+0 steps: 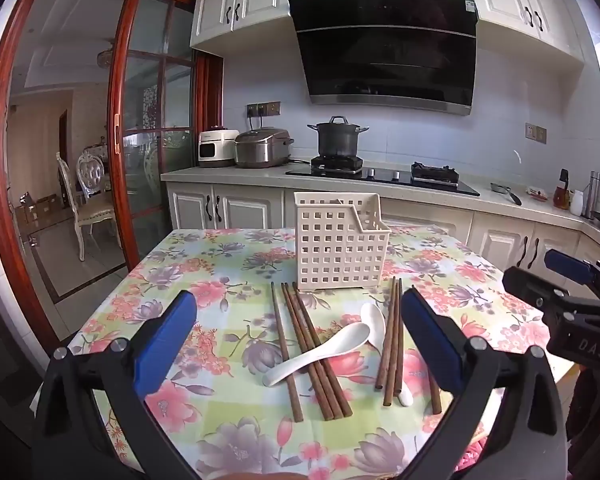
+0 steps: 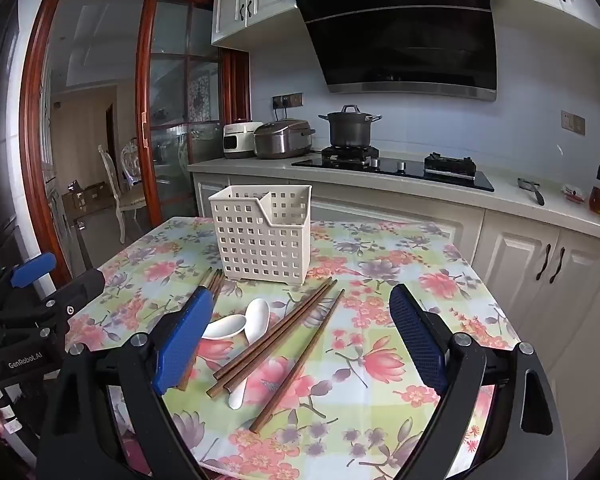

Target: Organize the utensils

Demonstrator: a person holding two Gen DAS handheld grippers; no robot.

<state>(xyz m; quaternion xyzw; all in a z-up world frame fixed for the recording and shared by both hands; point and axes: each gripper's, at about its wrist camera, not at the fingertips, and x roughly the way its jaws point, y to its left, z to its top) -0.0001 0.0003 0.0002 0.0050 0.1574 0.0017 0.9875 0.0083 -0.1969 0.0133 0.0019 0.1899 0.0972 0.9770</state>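
Both grippers hover over the near edge of the table [image 1: 188,264], side by side and tipped gently downward toward the spread of utensils.

The left gripper [image 1: 300,344] has its blue-padded jaws spread wide with nothing between the pads; through the gap you see the tablecloth and the cutlery lying on it. It is clear of everything, touching no utensil.

The right gripper [image 2: 300,344] sits the same way: jaws fully apart, empty, angled slightly down, apart from the utensils. From the left wrist view it shows at the right edge of the table; from the right wrist view the left one shows at the far left.

Now the goods. The cream perforated utensil holder [image 1: 338,246] stands upright toward the far middle of the table, its two compartments open at the top; what is inside I cannot tell.

Just in front of it, a left bundle of chopsticks [image 1: 312,348] lies fanned out, with a white spoon [image 1: 320,354] resting across it. To the right a second spoon [image 1: 374,322] lies by the right bundle of chopsticks [image 1: 392,336], which runs toward the near edge.

Behind, a pot [image 1: 337,136] sits on the stove.
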